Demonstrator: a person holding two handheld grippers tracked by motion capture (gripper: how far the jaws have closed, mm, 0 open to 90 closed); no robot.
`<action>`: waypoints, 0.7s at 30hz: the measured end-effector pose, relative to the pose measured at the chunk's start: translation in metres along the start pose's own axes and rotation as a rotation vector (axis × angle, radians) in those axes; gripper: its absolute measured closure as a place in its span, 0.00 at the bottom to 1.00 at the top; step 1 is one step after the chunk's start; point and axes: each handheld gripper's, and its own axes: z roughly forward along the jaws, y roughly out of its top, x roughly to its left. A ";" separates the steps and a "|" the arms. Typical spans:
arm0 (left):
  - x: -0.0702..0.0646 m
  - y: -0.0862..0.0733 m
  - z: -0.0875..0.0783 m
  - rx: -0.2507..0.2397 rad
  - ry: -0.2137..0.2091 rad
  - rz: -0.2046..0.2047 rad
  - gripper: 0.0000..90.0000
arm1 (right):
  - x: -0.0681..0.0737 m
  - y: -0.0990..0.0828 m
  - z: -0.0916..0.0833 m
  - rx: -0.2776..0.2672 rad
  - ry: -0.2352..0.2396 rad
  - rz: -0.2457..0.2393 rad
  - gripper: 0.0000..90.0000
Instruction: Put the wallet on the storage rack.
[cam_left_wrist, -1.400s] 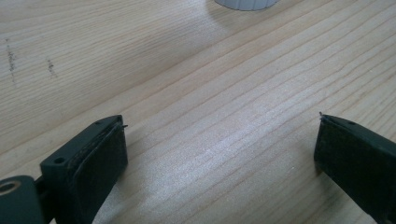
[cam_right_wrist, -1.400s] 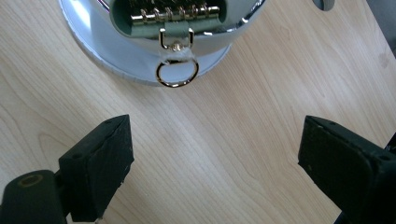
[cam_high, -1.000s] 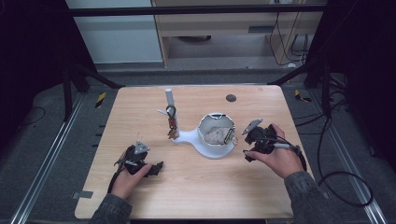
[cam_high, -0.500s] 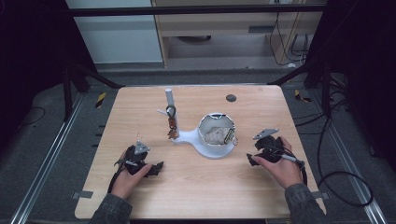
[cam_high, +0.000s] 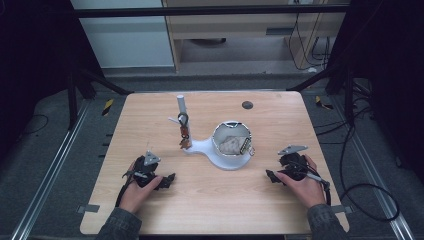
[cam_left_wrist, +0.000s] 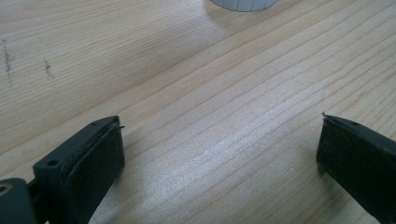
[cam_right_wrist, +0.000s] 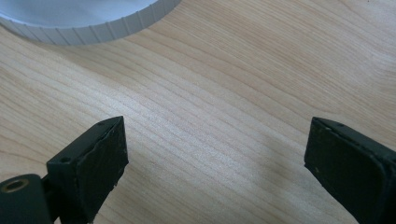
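High view looks forward and down from above the person's side onto the whole worktop (cam_high: 210, 200). Both gripper views sit close above the wood, each catching the white base's ribbed edge (cam_right_wrist: 93, 28).

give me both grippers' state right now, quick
left gripper: open, jaws wide apart, nothing between them, low over bare table.
right gripper: open, jaws wide apart, holding nothing.

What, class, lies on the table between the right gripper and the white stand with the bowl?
Nothing visible does. In the high view only bare table lies between the right gripper and the white stand. The right gripper view shows open fingers over bare wood, with the stand's ribbed edge ahead.
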 end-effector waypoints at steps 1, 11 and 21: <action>0.000 0.000 0.000 0.000 0.000 0.000 0.00 | 0.000 -0.001 0.000 -0.006 0.000 0.004 0.06; 0.000 0.000 0.000 -0.002 -0.003 0.004 0.00 | -0.003 -0.001 0.006 -0.018 -0.021 0.022 0.05; 0.000 0.000 0.001 -0.004 -0.011 0.008 0.00 | -0.012 -0.001 0.017 -0.047 -0.035 0.091 0.06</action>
